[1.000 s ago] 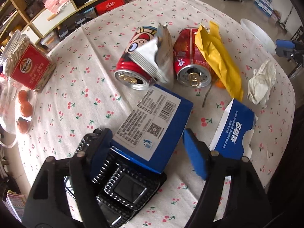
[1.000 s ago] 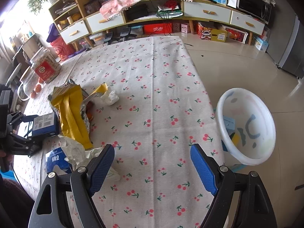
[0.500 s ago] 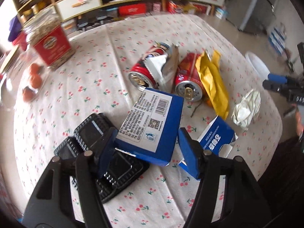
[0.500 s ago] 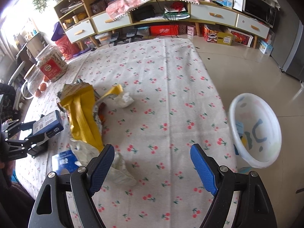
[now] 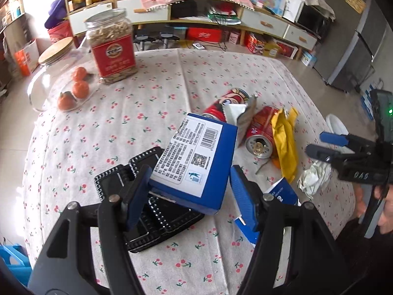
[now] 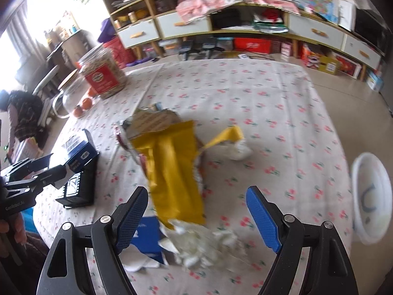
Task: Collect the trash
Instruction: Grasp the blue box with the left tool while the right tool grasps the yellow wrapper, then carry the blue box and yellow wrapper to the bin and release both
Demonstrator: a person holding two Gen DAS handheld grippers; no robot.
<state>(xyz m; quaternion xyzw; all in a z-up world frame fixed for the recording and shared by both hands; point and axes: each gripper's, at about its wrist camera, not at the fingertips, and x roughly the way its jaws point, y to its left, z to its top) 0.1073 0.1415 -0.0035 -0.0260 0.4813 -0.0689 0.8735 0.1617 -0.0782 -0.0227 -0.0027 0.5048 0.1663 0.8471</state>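
A blue box with a white barcode label (image 5: 194, 157) is held tilted above the black plastic tray (image 5: 147, 211), and my left gripper (image 5: 190, 172) is shut on its lower end. In the right wrist view the same box (image 6: 78, 147) shows at the left, in the left gripper (image 6: 65, 169). My right gripper (image 6: 197, 191) is open and holds nothing, hovering over a yellow wrapper (image 6: 172, 172) and a crumpled white tissue (image 6: 206, 243). Two red cans (image 5: 260, 132) lie beside the wrapper, and a torn blue carton (image 5: 282, 191) lies near the table edge.
A white basin (image 6: 371, 196) stands on the floor to the right of the table. At the far left are a jar with a red label (image 5: 113, 46), oranges (image 5: 78, 88) and a glass jar on its side. Another tissue (image 6: 239, 150) lies past the wrapper.
The left jaws closed on the blue box, lifted it off the tray and rolled. The right gripper moved left, from beside the basin to over the yellow wrapper and tissue.
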